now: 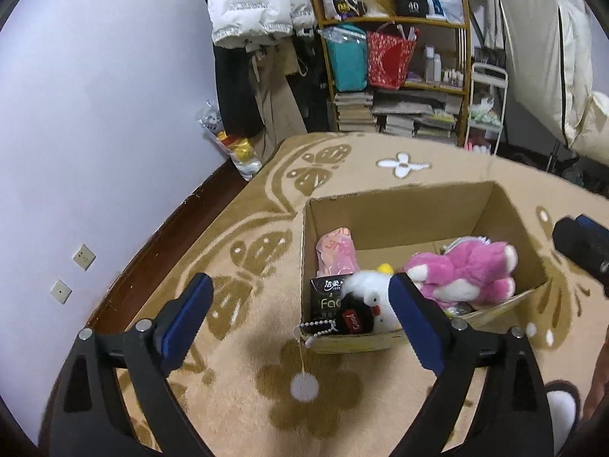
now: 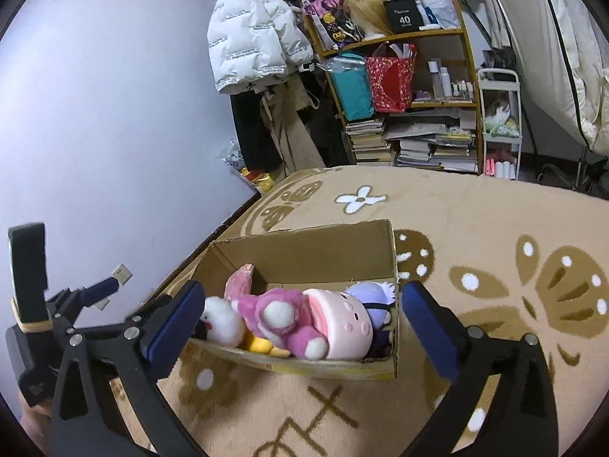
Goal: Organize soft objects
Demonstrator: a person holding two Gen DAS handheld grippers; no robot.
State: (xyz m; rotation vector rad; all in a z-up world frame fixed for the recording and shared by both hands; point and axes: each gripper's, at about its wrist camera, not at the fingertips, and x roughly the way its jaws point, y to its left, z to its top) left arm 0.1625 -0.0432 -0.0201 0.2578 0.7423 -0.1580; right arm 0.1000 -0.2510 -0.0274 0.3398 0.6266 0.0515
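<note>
Left claw (image 1: 300,316), lower centre of the left wrist view, jaws spread wide and holding nothing; right claw (image 2: 300,318), lower centre of the right wrist view, likewise apart and empty. Both hang above the near rim of the cardboard box (image 1: 399,213) on the patterned carpet (image 1: 247,342). Inside, toward the near wall: white plush toy (image 1: 371,299) at lower centre, its bead chain and pompom (image 1: 304,388) trailing over the rim onto the carpet; pink plush toy (image 1: 464,272) to its right; pink packet (image 1: 337,253) behind, leaning on the left wall; a purple plush toy (image 2: 367,293) at right in the right wrist view. Judged light, compressible and non-fragile; best gripped across the thick body rather than a limb or the chain.
</note>
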